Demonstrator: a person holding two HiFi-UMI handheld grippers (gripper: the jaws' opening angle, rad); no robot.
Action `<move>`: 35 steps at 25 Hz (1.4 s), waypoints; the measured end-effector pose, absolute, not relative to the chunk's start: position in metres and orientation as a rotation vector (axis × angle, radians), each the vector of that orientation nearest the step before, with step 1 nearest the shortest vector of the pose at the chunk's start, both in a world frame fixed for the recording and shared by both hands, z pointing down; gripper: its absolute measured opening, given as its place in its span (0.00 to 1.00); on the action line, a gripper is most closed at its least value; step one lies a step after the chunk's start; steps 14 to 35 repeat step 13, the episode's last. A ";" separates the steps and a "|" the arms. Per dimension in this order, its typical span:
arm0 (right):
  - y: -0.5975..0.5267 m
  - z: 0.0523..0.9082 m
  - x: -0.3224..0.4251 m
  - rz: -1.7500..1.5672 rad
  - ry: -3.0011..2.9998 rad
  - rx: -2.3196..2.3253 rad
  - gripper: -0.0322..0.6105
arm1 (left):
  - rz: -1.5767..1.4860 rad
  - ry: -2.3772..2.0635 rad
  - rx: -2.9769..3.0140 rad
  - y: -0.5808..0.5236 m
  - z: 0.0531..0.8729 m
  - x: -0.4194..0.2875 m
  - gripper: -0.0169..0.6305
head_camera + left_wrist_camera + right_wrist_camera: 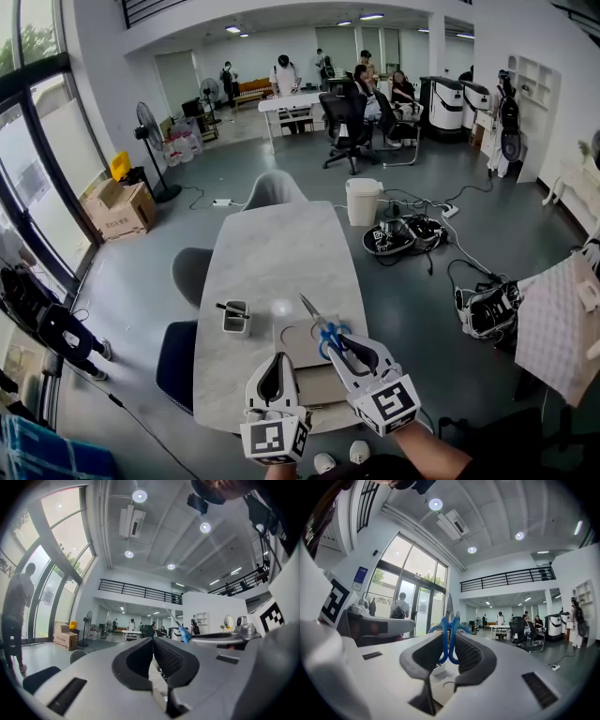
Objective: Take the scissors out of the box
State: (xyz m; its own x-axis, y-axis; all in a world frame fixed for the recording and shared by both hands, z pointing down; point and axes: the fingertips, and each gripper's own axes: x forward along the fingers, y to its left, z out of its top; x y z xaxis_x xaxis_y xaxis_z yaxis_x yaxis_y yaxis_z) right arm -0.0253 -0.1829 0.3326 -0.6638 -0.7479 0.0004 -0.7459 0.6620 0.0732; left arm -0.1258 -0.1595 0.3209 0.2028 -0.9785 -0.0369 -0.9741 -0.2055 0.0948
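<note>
Scissors are in my right gripper: its jaws are clamped on the two blue handle loops, and the right gripper view shows the loops pinched side by side between the pads, with the blade rising just past the tips of the right gripper. From the head view the closed blades point away from me and to the left, over the flat cardboard box that lies on the near end of the table. I cannot tell whether the scissors touch the box.

My left gripper hangs just beside the right one, nearer the table's edge. Its jaws are pressed together with nothing between them, as the left gripper view shows at the tips of the left gripper. That view also catches the scissors off to the right, blade tilted up.

Left of the box stands a small grey pen holder with a dark pen in it. The pale marble table runs away from me. A dark blue chair and a grey chair sit along its left side, and another grey chair at its far end. Beyond the far right corner is a white bin on the grey floor. Farther off, people sit and stand around desks.
</note>
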 end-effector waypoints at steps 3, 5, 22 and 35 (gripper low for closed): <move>-0.180 0.334 -0.022 -0.106 -2.838 1.274 0.17 | -0.135 -1.950 2.396 -0.157 0.323 -0.123 0.05; -0.180 0.333 -0.023 -0.108 -2.838 1.273 0.17 | -0.134 -1.949 2.395 -0.156 0.321 -0.124 0.05; -0.180 0.328 -0.028 -0.102 -2.838 1.286 0.17 | -0.129 -1.950 2.393 -0.156 0.320 -0.130 0.05; -0.180 0.328 -0.028 -0.102 -2.838 1.286 0.17 | -0.129 -1.950 2.393 -0.156 0.320 -0.130 0.05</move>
